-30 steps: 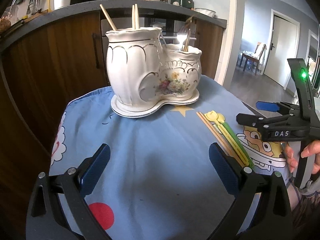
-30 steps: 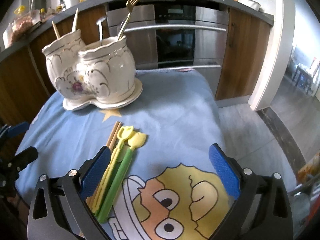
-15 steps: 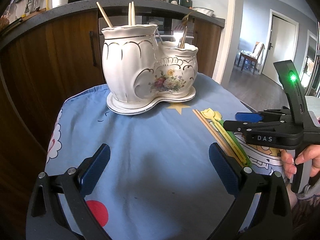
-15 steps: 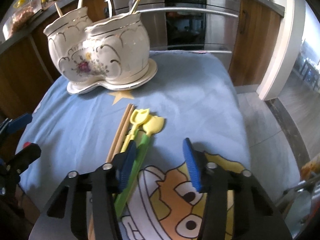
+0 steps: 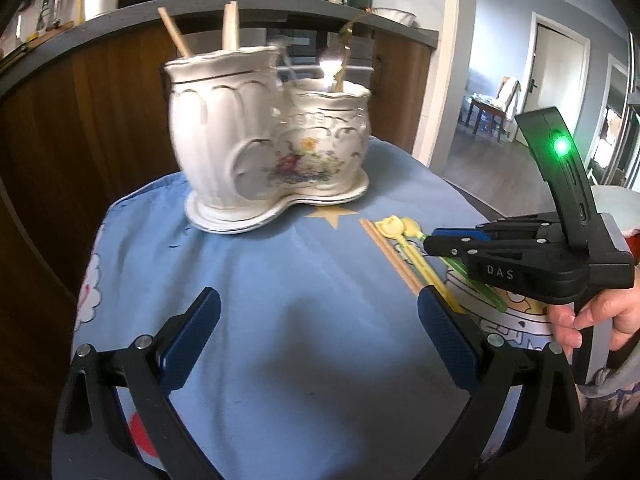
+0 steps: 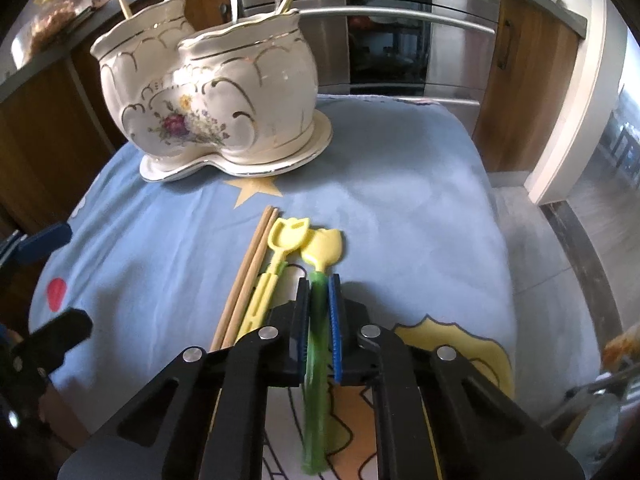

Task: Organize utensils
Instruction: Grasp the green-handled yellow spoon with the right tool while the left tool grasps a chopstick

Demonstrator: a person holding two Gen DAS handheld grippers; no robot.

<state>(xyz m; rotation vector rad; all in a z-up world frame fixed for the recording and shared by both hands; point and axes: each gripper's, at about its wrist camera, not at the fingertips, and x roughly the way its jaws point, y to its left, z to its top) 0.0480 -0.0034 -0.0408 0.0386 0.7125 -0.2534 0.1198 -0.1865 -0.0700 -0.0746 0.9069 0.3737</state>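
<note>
My left tongs (image 5: 318, 320) hang over bare blue cloth (image 5: 280, 280) with the fingers spread wide and nothing between them. Ahead of them and a little to the left stands the white ceramic holder (image 5: 260, 148), two joined pots on one saucer, with chopsticks in the taller pot and what looks like a fork in the shorter one.

Moving right, a pair of wooden chopsticks (image 6: 248, 276) lies just to the left of my right tongs (image 6: 318, 320), with a yellow shovel-shaped utensil (image 6: 280, 252) touching them on the tong side. The right tongs have their fingers drawn nearly together on the green handle of a yellow-headed spoon (image 6: 318, 300); its head (image 6: 324, 246) juts out past the fingertips and the handle's tail runs back under the tool. The spoon sits low, near the cloth, and I cannot tell whether it has left it.

My worry is the grip itself. The handle is thin, smooth plastic held along its length, so I judge it could slide or swing between the pads as I lift and tip toward the holder. The yellow utensil lies right against the left finger, so a careless lift might drag it and scatter the chopsticks. The pot already holds metal cutlery, which could block the spoon going in.
</note>
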